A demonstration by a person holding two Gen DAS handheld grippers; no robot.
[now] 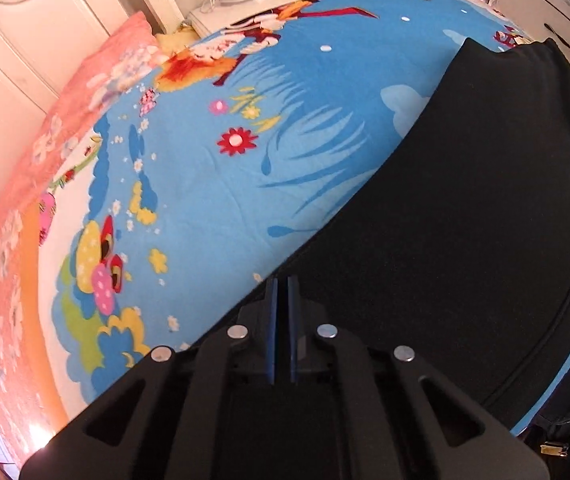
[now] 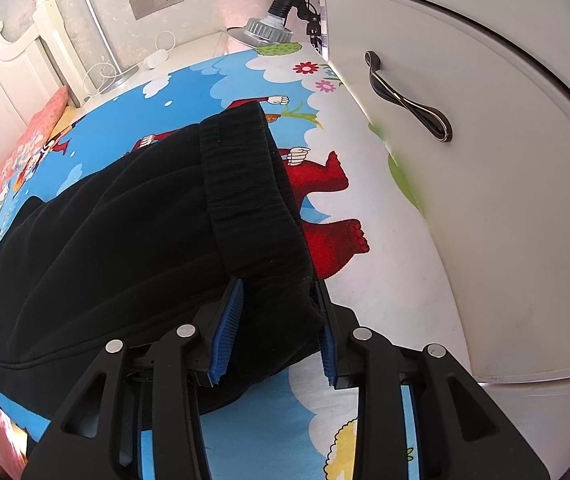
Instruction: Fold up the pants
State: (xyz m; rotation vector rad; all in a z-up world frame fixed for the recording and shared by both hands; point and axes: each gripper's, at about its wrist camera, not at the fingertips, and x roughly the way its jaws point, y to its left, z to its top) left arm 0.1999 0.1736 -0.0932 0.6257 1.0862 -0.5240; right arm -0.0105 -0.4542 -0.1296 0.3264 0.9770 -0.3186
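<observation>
Leftmost, the left gripper (image 1: 282, 284) has its jaws clenched flat together at the long edge of the black pants (image 1: 465, 208), which lie spread on the cartoon-print bed sheet (image 1: 205, 168); whether cloth is actually nipped between the blue pads I cannot tell, since the tips sit right at the hem line. Further right, the right gripper (image 2: 277, 300) straddles the corner of the ribbed waistband (image 2: 245, 184), its jaws part-way apart with a thick bunch of fabric between them; the pads look to be just at the cloth rather than biting it hard. A white cabinet door (image 2: 485, 200) stands close beside the bed on that side.

To fold well, I judge both grips should catch every layer at the same edge, lift together and evenly, and carry the edge across so the seams line up. The right jaws likely need a firmer bite first, or the waistband may slip out.
</observation>
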